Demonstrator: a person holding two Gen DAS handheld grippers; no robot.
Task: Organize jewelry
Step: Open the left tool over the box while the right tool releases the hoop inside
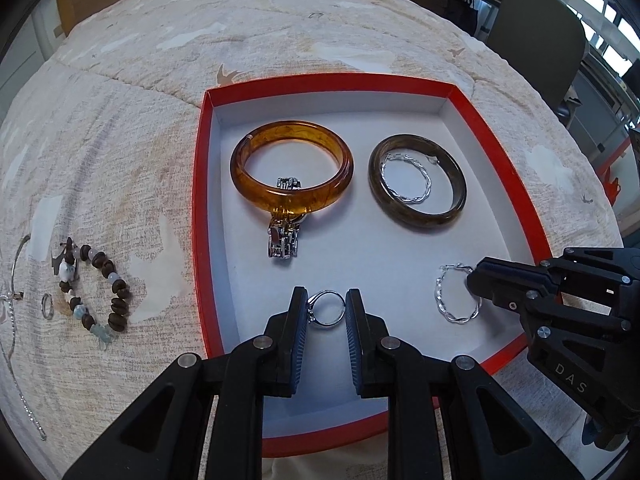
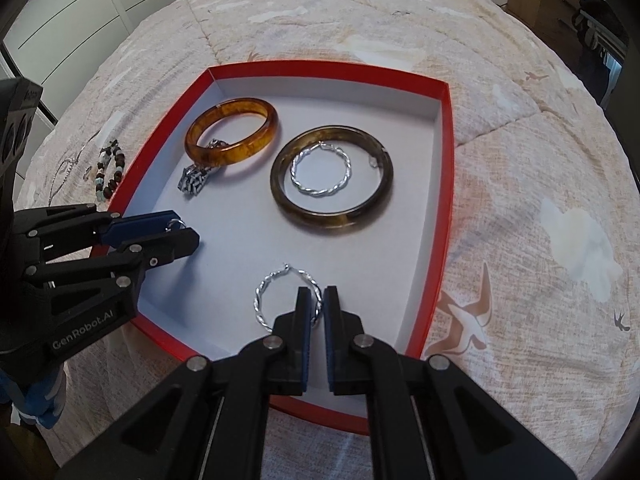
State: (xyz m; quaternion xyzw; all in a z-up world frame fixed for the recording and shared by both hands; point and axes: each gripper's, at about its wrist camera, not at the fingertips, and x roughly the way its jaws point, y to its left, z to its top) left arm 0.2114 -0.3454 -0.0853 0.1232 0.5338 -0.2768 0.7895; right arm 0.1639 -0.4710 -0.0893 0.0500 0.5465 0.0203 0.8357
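Note:
A red tray (image 1: 200, 184) with a white floor lies on the bedspread; it also shows in the right wrist view (image 2: 446, 184). My left gripper (image 1: 326, 300) is shut on a silver ring (image 1: 329, 307) low over the tray's near part. My right gripper (image 2: 318, 300) is shut on the edge of a twisted silver hoop earring (image 2: 272, 292) lying on the tray floor (image 1: 456, 300). In the tray lie an amber bangle (image 1: 292, 168) over a metal watch band (image 1: 284, 240), and a dark brown bangle (image 1: 418, 192) around a second silver hoop (image 1: 408, 182).
On the bedspread left of the tray lie a beaded bracelet (image 1: 96, 288), a small silver ring (image 1: 47, 306) and a thin silver chain (image 1: 16, 360). A chair (image 1: 536, 36) and desks stand beyond the bed at right. A white wardrobe (image 2: 80, 12) is at far left.

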